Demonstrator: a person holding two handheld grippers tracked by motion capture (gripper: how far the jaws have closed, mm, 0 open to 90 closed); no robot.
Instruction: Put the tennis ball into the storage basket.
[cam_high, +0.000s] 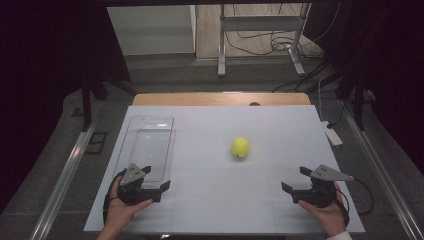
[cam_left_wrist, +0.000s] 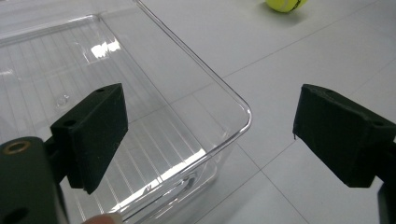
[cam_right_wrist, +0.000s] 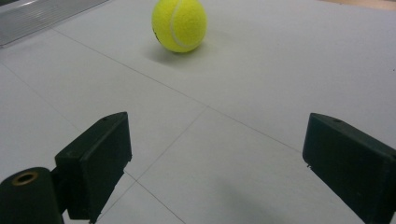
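Holding both tools low at the near edge of the pale grey table, I have wide bare surface between them. My left gripper has its jaws spread apart and holds nothing; one jaw hangs over the near corner of the clear, ribbed rectangular plastic tray, the other over the table just beside its rounded rim. My right gripper is also spread wide and empty, well apart from the table's right edge. The fuzzy yellow-green tennis ball sits on the table near the middle, well apart from the tray and from both grippers, straight ahead of my right one. Thin seam lines cross the smooth, matte tabletop.
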